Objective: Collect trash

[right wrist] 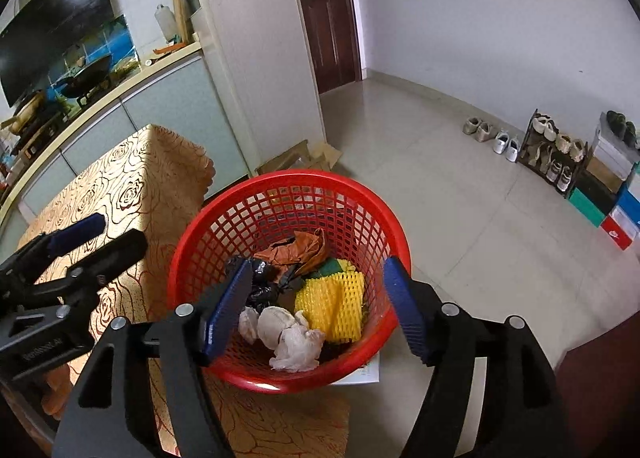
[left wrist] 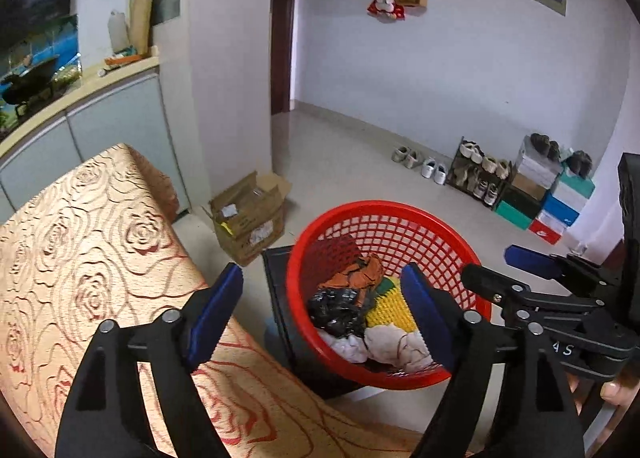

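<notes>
A red mesh basket point(left wrist: 440, 225) point(right wrist: 280, 181) stands beside the table on a dark stool. It holds trash: a yellow foam net point(right wrist: 332, 300), white crumpled tissues point(right wrist: 296, 344), a black plastic bag point(left wrist: 336, 310) and a crumpled orange wrapper point(right wrist: 300, 248). My left gripper point(left wrist: 320, 314) is open and empty, over the gap between the table and the basket. My right gripper point(right wrist: 316, 306) is open and empty, above the basket's inside. Each gripper shows in the other's view, the right one point(left wrist: 532, 274) and the left one point(right wrist: 92, 234).
A table with an orange rose-pattern cloth point(left wrist: 80, 242) point(right wrist: 132, 185) lies left of the basket. An open cardboard box point(left wrist: 248, 213) sits on the tiled floor behind. A shoe rack point(left wrist: 480, 173) and stacked shoe boxes point(left wrist: 548, 197) line the far wall. A kitchen counter point(left wrist: 80, 89) runs at left.
</notes>
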